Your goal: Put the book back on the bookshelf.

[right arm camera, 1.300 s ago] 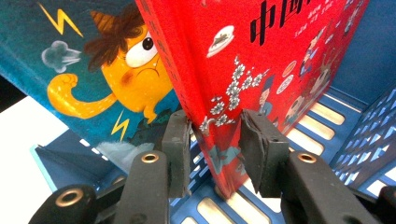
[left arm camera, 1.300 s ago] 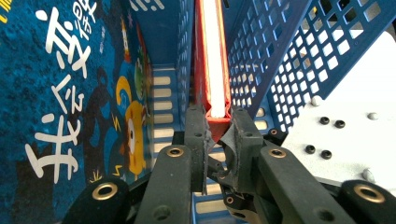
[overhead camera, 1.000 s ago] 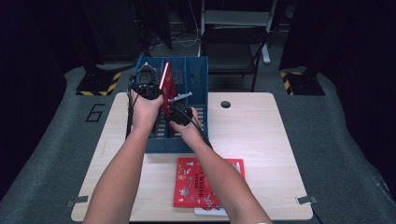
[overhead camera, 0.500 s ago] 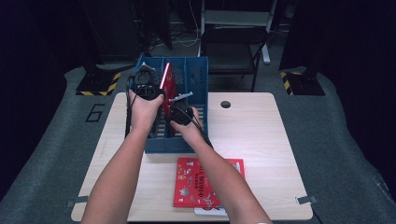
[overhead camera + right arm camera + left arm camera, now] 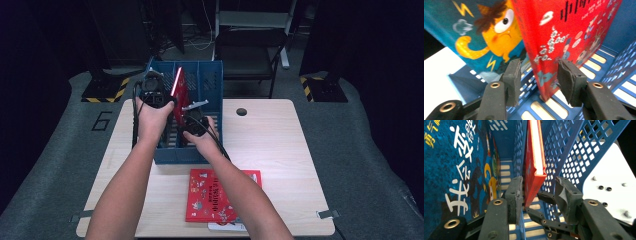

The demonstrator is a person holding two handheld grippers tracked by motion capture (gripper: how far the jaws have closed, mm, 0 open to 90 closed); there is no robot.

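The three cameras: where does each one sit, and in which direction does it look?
High view: above the person's side, looking forward and down on the table; both forearms show.
Left gripper view: on the left gripper, looking into the blue file rack; its jaws straddle the red book.
Right gripper view: on the right gripper, facing the book's cover; its jaws show.
Shared: the red book and the rack.

Your blue file rack (image 5: 197, 82): perforated walls, slatted floor, all one blue. The red book (image 5: 534, 167) standing in it has a red cover with white page edges; its face carries small white and multicoloured cartoon figures and dark lettering. Beside it, the teal-blue book (image 5: 471, 30) shows white characters, yellow lightning bolts and an orange cartoon face with brown hair. Your tongs: black jaws, brass-coloured rivets. The table (image 5: 280, 145) is pale wood grain. A second red book (image 5: 220, 197) lies on it, speckled with white figures.
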